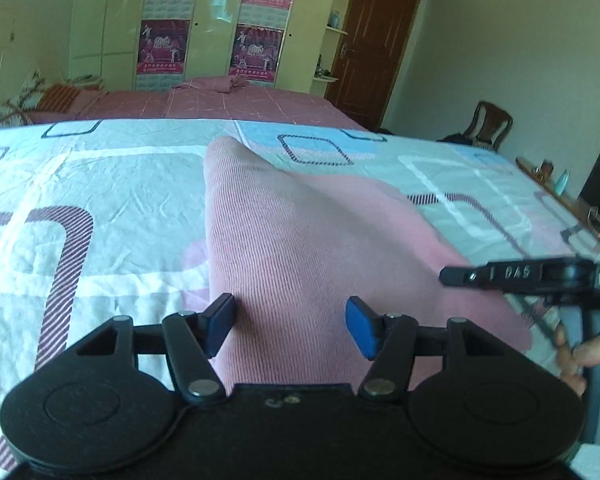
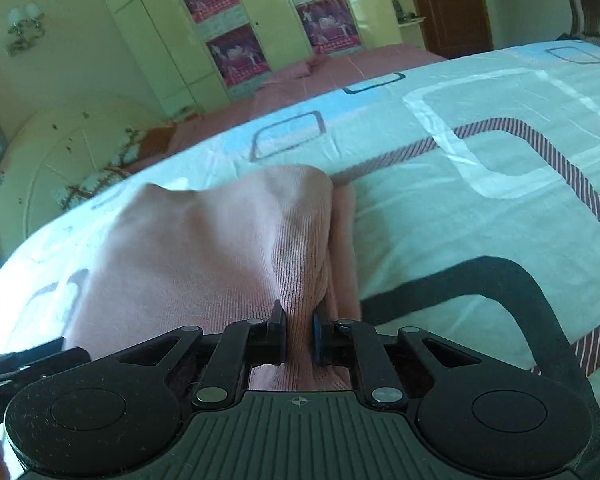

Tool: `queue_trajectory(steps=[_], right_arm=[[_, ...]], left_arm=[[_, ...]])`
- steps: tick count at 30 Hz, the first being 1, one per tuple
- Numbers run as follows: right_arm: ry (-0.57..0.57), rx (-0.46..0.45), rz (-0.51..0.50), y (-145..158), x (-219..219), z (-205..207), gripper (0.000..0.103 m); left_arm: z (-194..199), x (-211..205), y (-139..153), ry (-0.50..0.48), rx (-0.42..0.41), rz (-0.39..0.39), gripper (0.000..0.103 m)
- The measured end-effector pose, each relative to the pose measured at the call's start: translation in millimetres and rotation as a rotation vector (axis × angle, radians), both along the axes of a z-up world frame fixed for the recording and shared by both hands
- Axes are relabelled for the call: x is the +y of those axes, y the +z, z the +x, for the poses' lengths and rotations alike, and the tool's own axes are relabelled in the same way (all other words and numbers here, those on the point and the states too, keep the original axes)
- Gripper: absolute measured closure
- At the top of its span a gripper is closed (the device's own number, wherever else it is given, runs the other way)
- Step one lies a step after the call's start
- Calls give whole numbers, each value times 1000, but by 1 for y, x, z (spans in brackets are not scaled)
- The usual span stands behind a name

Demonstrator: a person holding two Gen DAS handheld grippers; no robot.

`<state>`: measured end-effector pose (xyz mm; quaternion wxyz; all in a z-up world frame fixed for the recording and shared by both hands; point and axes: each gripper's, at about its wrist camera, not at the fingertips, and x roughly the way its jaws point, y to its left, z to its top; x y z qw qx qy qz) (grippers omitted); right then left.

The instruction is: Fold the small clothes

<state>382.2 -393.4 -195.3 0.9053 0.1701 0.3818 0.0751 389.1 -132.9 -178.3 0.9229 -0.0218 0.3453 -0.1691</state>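
- left gripper (image 1: 291,326): jaws spread wide, blue pads (image 1: 362,330) either side of the pink cloth, not pinching it; cloth passes between and under them toward 12 o'clock.
- right gripper (image 2: 299,334): jaws nearly closed, clamped on a bunched ridge of the pink garment (image 2: 220,248); fabric squeezed between the two pads.
- right gripper also seen in the left wrist view at 3 o'clock (image 1: 512,274), black finger lying level over the cloth's right edge; a bare hand (image 1: 584,354) just below it.
- pink garment (image 1: 300,232): ribbed knit, raised into a peak at 12 o'clock in the left view; in the right view it rises at 11 o'clock, with a folded layer beside it at 1 o'clock.
- bedsheet (image 1: 100,184): white-blue with striped rounded squares, under the garment, wrinkled.
- pink bedspread (image 1: 228,106) beyond the sheet, 12 o'clock.
- wardrobe (image 1: 112,20) with posters (image 1: 164,46) behind; brown door (image 1: 374,40) at 1 o'clock; wooden chair (image 1: 492,122) at 2 o'clock.
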Motion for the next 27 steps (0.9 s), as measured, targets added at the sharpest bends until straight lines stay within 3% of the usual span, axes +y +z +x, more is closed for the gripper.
queue_trajectory(steps=[4,6,8,13,18,22,23,24,27], right_arm=[[-37,-42,-30,9,3,-12,92],[-19,-5,-29,3,4,-11,92],[-4,28,-7,-2,1,-8,92],[-6,0,47,19,-12,-26,88],[1,40,42,18,-13,-54,75],[-13,86,17,5,-11,-65,77],[-30,93,14,3,-14,-67,88],[-46,102,36,1,-18,-69,89],[-65,129,80,-4,-28,-73,89]], left_arm=[[0,11,4,13,34,-28,45],[1,16,-2,28,66,-38,43],[5,18,-10,33,110,-40,45],[5,19,-12,37,116,-63,47],[2,18,-11,31,117,-71,47],[1,17,-12,21,117,-64,47],[1,17,-12,18,119,-63,47],[1,18,-12,16,121,-62,47],[3,18,-9,14,137,-58,46]])
